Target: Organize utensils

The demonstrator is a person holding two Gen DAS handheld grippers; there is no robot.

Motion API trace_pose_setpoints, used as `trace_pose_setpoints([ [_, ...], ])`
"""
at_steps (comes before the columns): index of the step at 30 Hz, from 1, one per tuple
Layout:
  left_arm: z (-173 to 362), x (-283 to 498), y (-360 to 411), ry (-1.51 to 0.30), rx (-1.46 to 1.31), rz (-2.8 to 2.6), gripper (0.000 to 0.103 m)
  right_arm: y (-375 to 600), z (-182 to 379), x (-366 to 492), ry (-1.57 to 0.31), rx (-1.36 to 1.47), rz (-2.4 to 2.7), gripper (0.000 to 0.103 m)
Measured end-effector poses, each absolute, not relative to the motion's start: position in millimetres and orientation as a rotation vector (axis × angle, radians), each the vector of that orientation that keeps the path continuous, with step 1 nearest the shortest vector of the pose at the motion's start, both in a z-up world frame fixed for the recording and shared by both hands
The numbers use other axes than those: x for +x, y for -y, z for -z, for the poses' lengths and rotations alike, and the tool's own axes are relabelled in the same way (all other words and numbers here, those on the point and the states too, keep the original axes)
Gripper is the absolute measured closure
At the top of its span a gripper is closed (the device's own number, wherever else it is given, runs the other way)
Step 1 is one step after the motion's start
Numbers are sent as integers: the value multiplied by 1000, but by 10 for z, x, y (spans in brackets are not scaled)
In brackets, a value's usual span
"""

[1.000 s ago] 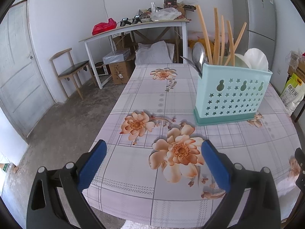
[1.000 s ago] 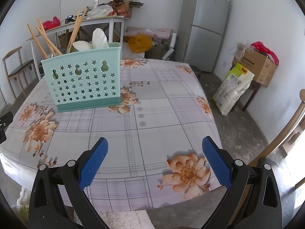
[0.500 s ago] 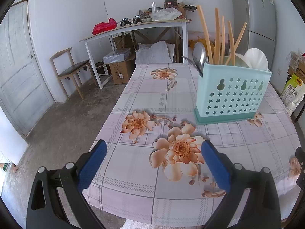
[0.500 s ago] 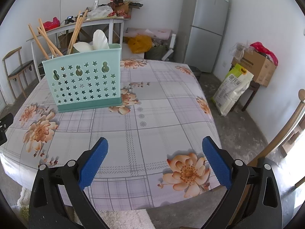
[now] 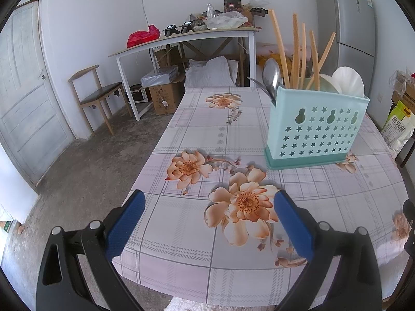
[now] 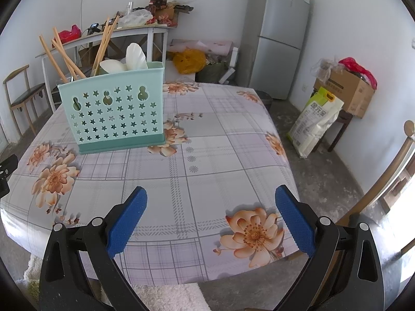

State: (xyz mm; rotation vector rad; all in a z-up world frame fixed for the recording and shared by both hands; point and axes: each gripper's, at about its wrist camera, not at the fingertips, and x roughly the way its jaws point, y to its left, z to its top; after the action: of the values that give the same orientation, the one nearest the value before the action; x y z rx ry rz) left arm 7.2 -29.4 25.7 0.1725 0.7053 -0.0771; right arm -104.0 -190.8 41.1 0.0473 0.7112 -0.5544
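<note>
Barely anything moves: both the left gripper [image 5: 208, 216] and right gripper [image 6: 210, 213] stay spread wide, empty, short of the star-punched mint plastic utensil caddy [image 5: 315, 132] with everything apparently already stowed.

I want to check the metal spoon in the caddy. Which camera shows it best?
The left wrist view: the metal spoon stands bowl-up at the left end of the teal caddy, beside the chopsticks. In the right wrist view the caddy hides it.
</note>
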Motion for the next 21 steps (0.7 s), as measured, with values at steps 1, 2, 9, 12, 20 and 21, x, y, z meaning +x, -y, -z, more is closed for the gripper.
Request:
trace_pose_setpoints([
  [1,-257,72,295,-706,172,77,6,1908,-414,-1040,-711,48,554,8],
  [2,-256,74,294,-706,172,76,6,1907,-417,-1040,-711,47,555,8],
  [9,-255,73,291,-705,172,76,6,1904,-424,-1051,-708,45,558,8],
  [12,-256,69,293,-706,172,76,6,1906,-422,-1051,-708,46,557,8],
  [20,-256,68,293,-705,170,77,6,1905,-423,-1052,-707,46,557,8],
  [21,-255,70,292,-705,171,77,6,1906,-425,-1053,-707,46,557,8],
])
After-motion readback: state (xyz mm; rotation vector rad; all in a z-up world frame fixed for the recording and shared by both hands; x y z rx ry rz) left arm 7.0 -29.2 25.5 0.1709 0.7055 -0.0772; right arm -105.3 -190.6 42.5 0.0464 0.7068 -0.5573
